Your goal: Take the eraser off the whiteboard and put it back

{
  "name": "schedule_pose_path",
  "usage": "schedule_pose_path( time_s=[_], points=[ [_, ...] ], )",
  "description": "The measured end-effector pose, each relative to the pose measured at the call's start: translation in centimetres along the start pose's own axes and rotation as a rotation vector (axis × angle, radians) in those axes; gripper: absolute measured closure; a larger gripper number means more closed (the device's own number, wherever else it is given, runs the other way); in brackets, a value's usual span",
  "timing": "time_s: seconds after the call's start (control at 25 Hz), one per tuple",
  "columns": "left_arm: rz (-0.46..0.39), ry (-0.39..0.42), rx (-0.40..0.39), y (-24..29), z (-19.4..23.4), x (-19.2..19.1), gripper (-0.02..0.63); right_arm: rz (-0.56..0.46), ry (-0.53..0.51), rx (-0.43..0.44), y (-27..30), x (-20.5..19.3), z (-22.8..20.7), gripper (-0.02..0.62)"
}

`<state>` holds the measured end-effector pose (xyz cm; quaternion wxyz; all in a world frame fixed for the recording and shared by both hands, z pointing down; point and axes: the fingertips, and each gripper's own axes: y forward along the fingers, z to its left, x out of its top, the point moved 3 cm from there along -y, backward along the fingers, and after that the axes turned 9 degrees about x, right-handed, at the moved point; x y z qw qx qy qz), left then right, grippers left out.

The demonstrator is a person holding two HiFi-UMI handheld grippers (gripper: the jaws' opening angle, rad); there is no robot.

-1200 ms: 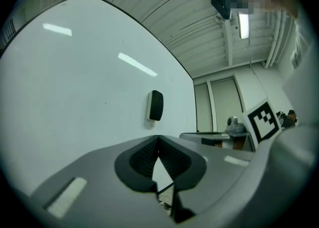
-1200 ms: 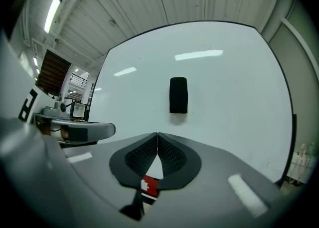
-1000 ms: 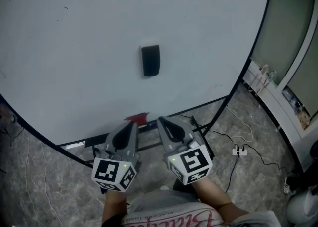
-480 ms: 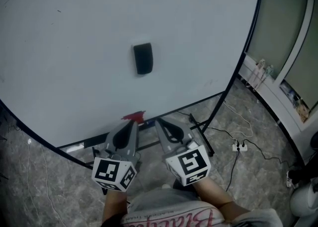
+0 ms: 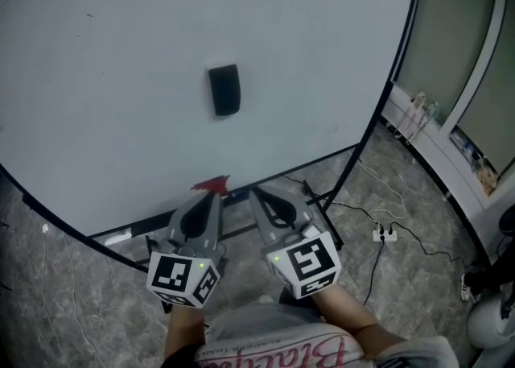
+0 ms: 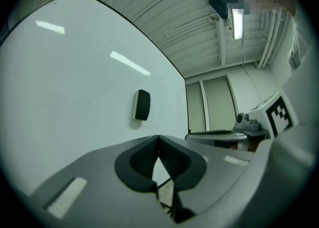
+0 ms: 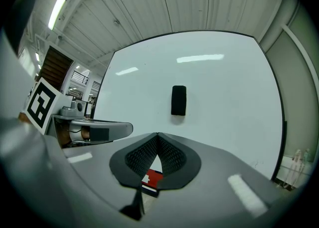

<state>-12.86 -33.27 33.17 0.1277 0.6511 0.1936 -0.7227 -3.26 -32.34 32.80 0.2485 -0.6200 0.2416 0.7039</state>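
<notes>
Black eraser (image 5: 224, 90) hung on whiteboard (image 5: 113, 44).
My left gripper (image 5: 211, 197) & right gripper (image 5: 257, 194) were closed, empty; a bump could knock it off.

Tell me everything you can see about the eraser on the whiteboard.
The eraser is a small dark block, rectangular with rounded corners, with what looks like a paler layer against the board. It sits roughly upright, long side vertical, flat on the whiteboard near its middle. Only the board touches it; the left gripper and right gripper are below, apart from it.
</notes>
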Motion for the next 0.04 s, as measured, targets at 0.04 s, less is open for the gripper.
schedule_pose_path(
  time_s=[0.04],
  points=[
    [0.0, 0.0, -0.001, 0.0, -0.11, -0.06, 0.606, 0.0, 0.0, -0.001, -0.11, -0.02, -0.04, 0.595]
  ],
)
